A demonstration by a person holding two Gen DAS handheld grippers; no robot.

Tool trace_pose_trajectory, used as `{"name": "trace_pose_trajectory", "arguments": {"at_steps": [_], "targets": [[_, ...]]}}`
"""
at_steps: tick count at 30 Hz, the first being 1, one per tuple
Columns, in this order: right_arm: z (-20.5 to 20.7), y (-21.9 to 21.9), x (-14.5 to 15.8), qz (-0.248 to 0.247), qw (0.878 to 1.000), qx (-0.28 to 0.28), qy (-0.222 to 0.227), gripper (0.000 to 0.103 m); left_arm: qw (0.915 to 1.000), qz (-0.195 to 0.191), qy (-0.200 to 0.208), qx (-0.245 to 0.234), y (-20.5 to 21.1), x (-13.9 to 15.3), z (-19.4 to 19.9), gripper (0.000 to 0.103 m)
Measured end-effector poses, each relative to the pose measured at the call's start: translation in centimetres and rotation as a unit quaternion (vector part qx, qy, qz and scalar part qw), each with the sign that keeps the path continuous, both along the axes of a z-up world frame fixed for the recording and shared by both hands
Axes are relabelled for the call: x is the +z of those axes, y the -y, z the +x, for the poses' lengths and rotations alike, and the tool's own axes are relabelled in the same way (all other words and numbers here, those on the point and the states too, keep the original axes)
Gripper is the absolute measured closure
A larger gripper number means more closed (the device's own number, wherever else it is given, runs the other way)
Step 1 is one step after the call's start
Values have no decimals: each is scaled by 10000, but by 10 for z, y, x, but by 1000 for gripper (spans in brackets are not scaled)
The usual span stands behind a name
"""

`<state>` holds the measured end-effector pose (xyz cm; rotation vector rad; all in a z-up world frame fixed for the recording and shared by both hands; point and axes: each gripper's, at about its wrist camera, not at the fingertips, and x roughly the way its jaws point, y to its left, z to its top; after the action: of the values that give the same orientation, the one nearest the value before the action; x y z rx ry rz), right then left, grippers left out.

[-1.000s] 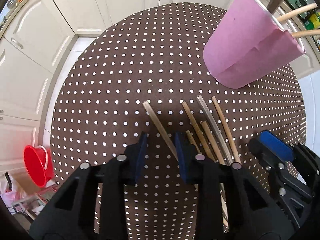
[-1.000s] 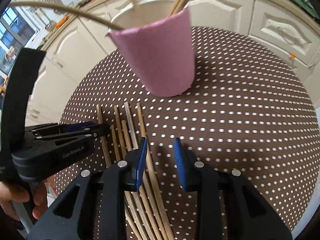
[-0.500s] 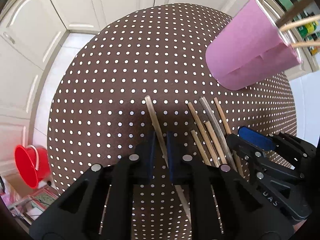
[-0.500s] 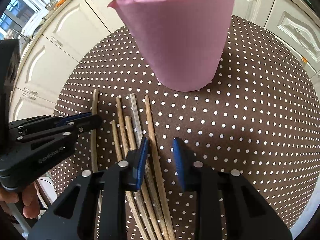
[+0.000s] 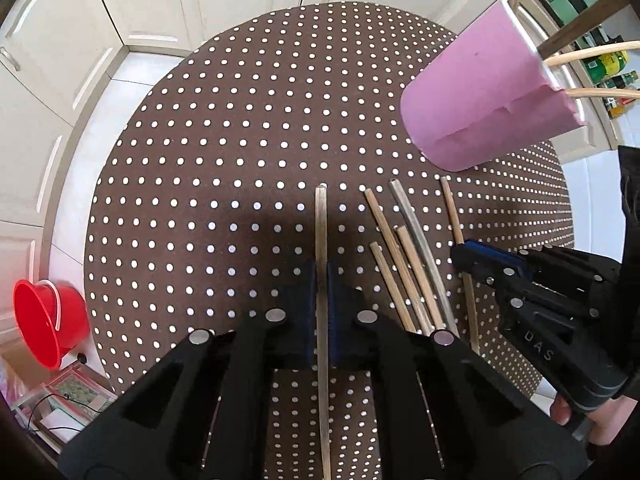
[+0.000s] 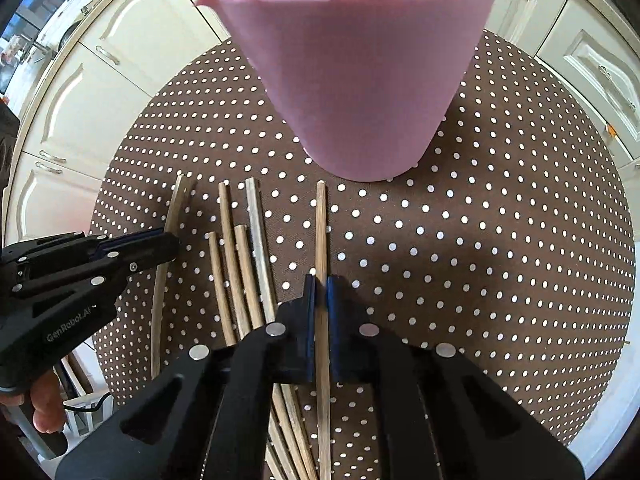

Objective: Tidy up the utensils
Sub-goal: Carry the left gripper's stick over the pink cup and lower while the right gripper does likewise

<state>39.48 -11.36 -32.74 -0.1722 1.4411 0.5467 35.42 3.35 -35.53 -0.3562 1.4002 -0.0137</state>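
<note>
Several chopsticks lie side by side on a round brown polka-dot table. My left gripper is shut on the leftmost chopstick, a pale one lying apart from the rest. My right gripper is shut on the rightmost wooden chopstick. Between them a loose bundle of wooden sticks and a grey one stays on the cloth. A pink cup holding several chopsticks stands just beyond the sticks. In the right wrist view the left gripper appears at the left, and a hand holds it.
White kitchen cabinets ring the table. A red bucket stands on the floor at the lower left. The table's rim drops off close on the right.
Both grippers have closed, each pinching a chopstick that lay between its open jaws before. Both have also shifted a little toward the cup, which now looms larger in the right wrist view.
</note>
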Motion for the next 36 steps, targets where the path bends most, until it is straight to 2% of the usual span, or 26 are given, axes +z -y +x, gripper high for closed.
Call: {"name": "trace_pose_trajectory", "arguments": {"at_steps": [5, 13, 20, 24, 29, 36], "targets": [[-5, 13, 18, 385, 9990, -244, 41, 98, 9996, -210, 176, -105, -1, 25, 0, 97], [-12, 39, 68, 957, 9922, -596, 540, 98, 9958, -333, 742, -422, 9, 83, 1, 97], [-29, 75, 115, 1256, 9831, -816, 1053, 98, 9898, -400, 1175, -700, 35, 116, -7, 97], [-43, 72, 126, 1354, 9783, -883, 1294, 98, 9864, -410, 1383, -784, 44, 138, -12, 97], [-53, 73, 147, 1452, 9718, -951, 1598, 98, 9802, -381, 1744, -857, 52, 168, -19, 97], [-56, 78, 191, 1637, 9558, -1045, 2206, 98, 9647, -216, 2477, -865, 55, 225, -20, 97]]}}
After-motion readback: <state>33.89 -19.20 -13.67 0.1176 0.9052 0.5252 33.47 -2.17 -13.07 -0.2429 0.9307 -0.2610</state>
